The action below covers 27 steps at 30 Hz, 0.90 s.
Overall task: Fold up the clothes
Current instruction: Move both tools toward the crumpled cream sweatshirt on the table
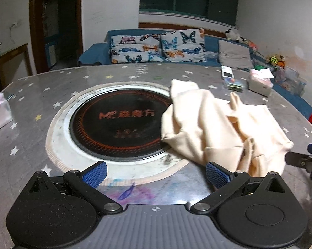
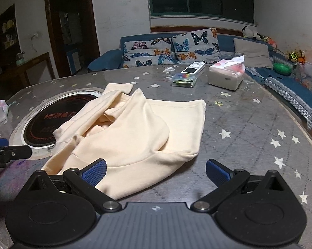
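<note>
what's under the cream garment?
The cream garment lies crumpled on the star-print table, and its left part overlaps the rim of the round inset cooktop. Whether anything smaller is beneath its folds is hidden. Both grippers are open, clear of it.

The left tool hangs over the near edge of the star-patterned table, its blue pads spread wide with nothing between them. A crumpled cream garment lies to the right, overlapping the round black hob; the other tool pokes in at the far right.

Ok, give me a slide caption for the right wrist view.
Open right gripper poised over a crumpled cream garment on the star-patterned table.
</note>
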{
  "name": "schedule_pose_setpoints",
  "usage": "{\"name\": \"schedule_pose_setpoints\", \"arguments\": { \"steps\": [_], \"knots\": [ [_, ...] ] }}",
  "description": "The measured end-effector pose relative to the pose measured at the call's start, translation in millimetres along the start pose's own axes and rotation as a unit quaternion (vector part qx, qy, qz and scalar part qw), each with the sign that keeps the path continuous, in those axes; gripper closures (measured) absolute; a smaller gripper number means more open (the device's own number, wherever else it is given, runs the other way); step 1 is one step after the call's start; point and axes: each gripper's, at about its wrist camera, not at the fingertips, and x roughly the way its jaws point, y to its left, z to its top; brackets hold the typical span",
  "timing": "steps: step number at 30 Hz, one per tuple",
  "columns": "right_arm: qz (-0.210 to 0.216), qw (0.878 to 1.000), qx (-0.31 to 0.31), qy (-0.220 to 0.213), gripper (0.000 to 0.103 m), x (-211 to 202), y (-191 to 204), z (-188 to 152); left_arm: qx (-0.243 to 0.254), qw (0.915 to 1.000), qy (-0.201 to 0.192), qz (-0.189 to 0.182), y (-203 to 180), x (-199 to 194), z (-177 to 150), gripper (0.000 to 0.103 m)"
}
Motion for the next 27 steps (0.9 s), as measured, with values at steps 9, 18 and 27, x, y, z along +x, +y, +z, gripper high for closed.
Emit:
{"name": "schedule_pose_setpoints", "arguments": {
  "steps": [9,18,27],
  "knots": [
    [0.003,1.000,0.000,0.001,0.001,0.9,3.4,0.4,0.012,0.9998,0.003,-0.013,-13.6,4.0,8.3,0.000],
    [0.006,1.000,0.000,0.004,0.001,0.8,6.3,-0.2,0.016,0.9998,0.009,-0.012,-18.2,5.2,10.6,0.000],
    [0.014,1.000,0.000,0.009,0.001,0.1,10.8,-2.7,0.009,0.9998,0.015,-0.010,-18.2,6.3,10.4,0.000]
  ]
}}
